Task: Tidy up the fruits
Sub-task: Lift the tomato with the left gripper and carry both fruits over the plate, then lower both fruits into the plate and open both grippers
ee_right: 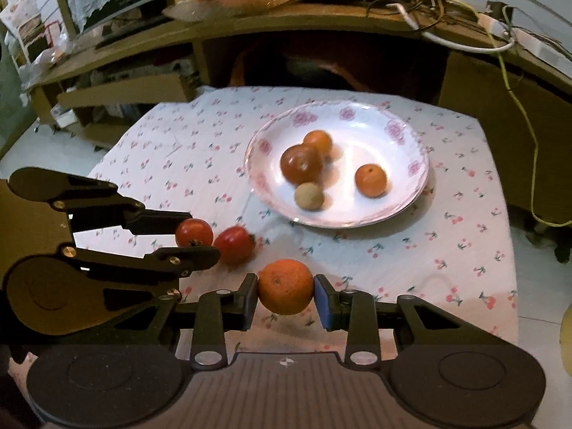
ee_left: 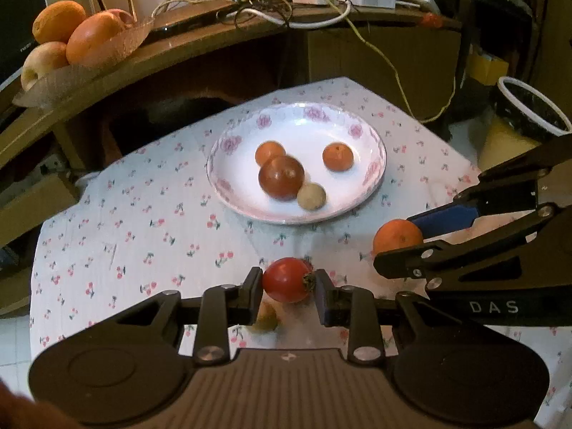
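Grippers sit near the table's front edge: left gripper pinches a red tomato; right gripper pinches an orange. Flowered plate ahead holds four fruits; cherry tablecloth lies bare around it; another tomato rests beside the left gripper.

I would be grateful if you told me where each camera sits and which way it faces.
Left wrist: on the left gripper, facing forward over its tomato toward the plate; the right gripper enters at right.
Right wrist: on the right gripper, facing forward over its orange toward the plate; the left gripper enters at left.
Shared: plate, both held fruits, floral tablecloth.
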The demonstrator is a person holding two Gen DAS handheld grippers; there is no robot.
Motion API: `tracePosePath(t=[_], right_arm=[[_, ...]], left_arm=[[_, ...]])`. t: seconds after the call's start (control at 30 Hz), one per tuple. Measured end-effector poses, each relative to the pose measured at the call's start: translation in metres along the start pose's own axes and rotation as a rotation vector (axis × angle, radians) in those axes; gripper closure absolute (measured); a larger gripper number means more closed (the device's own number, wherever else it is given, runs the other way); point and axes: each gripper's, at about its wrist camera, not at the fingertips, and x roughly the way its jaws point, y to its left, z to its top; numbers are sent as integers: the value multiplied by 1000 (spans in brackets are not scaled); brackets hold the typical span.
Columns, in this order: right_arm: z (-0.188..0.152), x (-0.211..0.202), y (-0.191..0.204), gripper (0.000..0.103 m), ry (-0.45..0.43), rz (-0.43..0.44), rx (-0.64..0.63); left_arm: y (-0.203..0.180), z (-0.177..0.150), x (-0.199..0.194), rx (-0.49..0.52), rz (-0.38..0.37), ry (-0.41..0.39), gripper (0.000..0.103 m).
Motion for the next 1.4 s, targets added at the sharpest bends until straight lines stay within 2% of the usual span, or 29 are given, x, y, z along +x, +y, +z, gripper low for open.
tracePosePath(t=[0.67,0.87,1.23,1.4], right_arm=[[27,2,-30,68,-48,-33,66],[39,13,-42,68,-60,-46,92],[49,45,-48,67,-27,-31,116],[53,53,-54,67,-31,-50,122]], left_arm=[[3,41,19,-1,2,-41,67],[9,53,34,-6,13,-37,67],[22,56,63,-15,15,4,67],[25,61,64,-21,-9,-22,67]])
